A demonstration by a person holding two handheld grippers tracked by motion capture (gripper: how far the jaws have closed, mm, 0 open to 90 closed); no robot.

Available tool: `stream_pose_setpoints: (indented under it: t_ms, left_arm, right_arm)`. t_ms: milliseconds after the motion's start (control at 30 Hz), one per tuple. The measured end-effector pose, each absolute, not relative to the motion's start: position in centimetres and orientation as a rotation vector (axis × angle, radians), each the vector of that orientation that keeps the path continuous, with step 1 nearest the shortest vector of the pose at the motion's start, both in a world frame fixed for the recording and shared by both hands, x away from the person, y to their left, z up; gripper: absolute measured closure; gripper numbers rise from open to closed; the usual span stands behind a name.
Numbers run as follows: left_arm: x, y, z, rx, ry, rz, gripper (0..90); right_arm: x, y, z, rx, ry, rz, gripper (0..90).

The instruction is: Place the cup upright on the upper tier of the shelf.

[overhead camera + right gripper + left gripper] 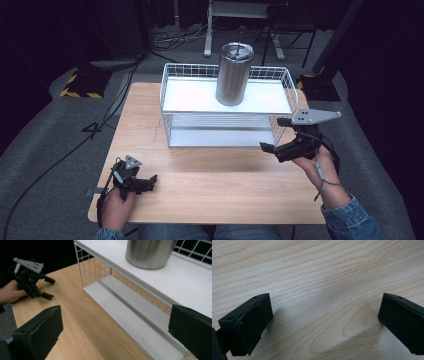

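Observation:
A steel tumbler [233, 74] with a lid stands upright on the top shelf of a white two-tier wire rack [190, 95] at the back of the wooden table [215, 185]. My right gripper [274, 134] hovers open by the rack's front right corner, with nothing between its jaws. In the right gripper view its jaws frame the rack's lower shelf [130, 312], and the tumbler's base [150, 252] shows above. My left gripper [150, 181] rests open near the table's front left. Bare wood [322, 290] lies between its spread jaws. The left gripper [49, 288] also appears far off in the right gripper view.
The rack's lower shelf carries nothing. Bare tabletop stretches between the two grippers and the rack. Beyond the table, cables [110, 110] trail over the grey floor, a black-and-yellow striped base [80, 85] sits at the left, and desk legs [207, 35] stand behind.

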State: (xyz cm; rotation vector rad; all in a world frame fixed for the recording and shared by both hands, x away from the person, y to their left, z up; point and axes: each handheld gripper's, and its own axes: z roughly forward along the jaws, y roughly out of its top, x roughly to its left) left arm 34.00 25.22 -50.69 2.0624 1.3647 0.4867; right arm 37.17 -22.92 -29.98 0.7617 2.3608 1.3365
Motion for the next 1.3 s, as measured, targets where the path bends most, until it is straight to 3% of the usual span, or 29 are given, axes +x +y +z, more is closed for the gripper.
stream_pose_setpoints:
  t_ms: [800, 1300]
  left_arm:
    - [34.0, 25.2, -50.7, 2.063, 1.365, 0.486, 0.0]
    - [34.0, 25.2, -50.7, 2.063, 1.364, 0.486, 0.0]
  right_arm:
    - [36.2, -24.8, -41.2, 0.891, 2.433, 1.259, 1.6]
    - [36.1, -25.6, -46.4, 0.964, 2.446, 1.182, 3.5]
